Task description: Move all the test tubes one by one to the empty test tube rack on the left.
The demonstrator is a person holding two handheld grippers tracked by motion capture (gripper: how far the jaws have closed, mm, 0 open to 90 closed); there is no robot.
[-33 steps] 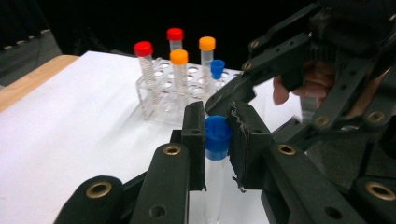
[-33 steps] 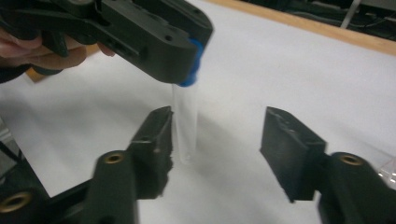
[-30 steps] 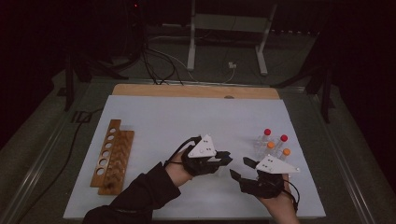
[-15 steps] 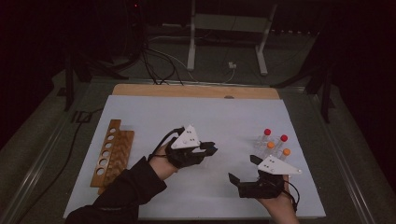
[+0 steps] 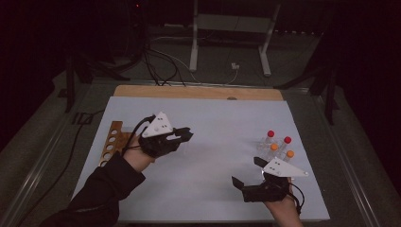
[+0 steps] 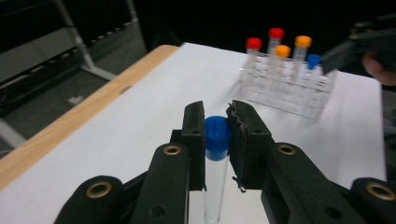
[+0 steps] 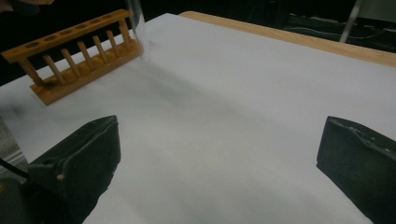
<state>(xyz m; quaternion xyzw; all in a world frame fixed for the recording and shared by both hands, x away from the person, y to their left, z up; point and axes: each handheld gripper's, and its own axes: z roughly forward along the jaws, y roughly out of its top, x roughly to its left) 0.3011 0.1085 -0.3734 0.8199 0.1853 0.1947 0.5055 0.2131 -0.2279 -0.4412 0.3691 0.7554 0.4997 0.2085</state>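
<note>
Left claw clamped on blue-capped tube; keep vertical, aim at wooden rack hole, far left. Right claw jaws just opened wide, empty.

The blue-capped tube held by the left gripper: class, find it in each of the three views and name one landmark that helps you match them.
High view: blue-capped tube hangs below the left gripper, left of centre, faint.
Left gripper view: lower centre, its cap pinched between the jaws.
Right gripper view: its clear lower end at top left, in front of the wooden rack.
Shared landmark: the white mat, seen in all three.
</note>
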